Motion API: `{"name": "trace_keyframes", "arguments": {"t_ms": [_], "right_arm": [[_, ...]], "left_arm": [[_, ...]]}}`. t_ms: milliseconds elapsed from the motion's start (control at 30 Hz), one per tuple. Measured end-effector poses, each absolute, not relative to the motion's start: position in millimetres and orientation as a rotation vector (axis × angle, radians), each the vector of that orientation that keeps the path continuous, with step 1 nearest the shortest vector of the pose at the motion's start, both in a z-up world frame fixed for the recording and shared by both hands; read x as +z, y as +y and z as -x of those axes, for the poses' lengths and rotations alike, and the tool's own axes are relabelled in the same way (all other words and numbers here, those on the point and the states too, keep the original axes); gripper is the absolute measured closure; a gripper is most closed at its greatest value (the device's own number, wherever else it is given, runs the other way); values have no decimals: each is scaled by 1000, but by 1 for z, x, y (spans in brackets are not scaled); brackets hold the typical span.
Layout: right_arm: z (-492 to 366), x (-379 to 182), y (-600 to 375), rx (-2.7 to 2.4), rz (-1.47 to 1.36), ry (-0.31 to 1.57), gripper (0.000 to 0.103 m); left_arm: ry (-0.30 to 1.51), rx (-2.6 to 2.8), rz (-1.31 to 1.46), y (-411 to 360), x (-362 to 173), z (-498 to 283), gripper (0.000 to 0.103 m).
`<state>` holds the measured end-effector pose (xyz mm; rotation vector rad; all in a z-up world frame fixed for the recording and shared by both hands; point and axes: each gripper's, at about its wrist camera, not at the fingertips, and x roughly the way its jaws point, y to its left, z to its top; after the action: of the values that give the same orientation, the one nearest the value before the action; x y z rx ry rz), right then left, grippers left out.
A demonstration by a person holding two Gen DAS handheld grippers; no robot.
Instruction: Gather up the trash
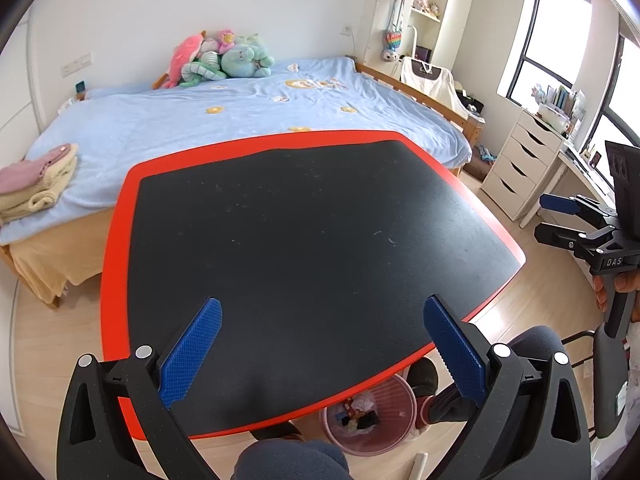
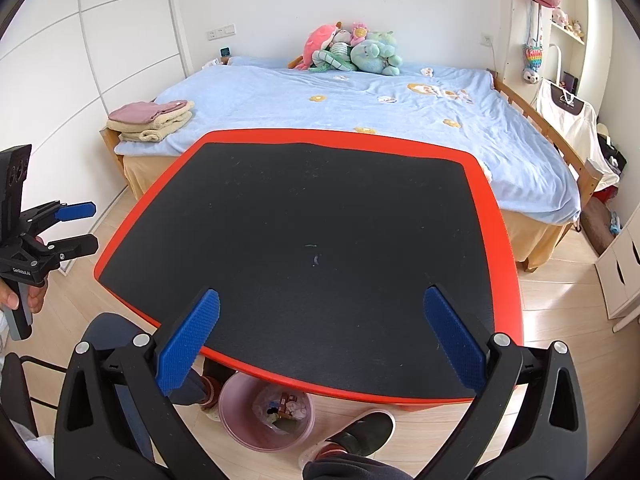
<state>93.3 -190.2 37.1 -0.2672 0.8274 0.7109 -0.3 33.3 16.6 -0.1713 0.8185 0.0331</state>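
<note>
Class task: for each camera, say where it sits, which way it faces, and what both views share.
Left wrist: on the left hand-held gripper, facing over the table toward the bed; knees and right hand-held gripper show.
Right wrist: on the right one, same heading; shoe shows.
Shared: table, bed, bin.

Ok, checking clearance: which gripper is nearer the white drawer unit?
Right. The right gripper hovers off the side of the red-rimmed black table nearest the white drawer unit; the left gripper is off the opposite side.
</note>
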Motion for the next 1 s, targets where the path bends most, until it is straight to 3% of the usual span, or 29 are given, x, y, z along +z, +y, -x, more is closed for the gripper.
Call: {"name": "trace_keyframes", "arguments": {"t_ms": [1000], "right_arm": [[-89,39,-180,721,282,833,3]], "left_arm": [[823,16,159,28,17,0,6]]}}
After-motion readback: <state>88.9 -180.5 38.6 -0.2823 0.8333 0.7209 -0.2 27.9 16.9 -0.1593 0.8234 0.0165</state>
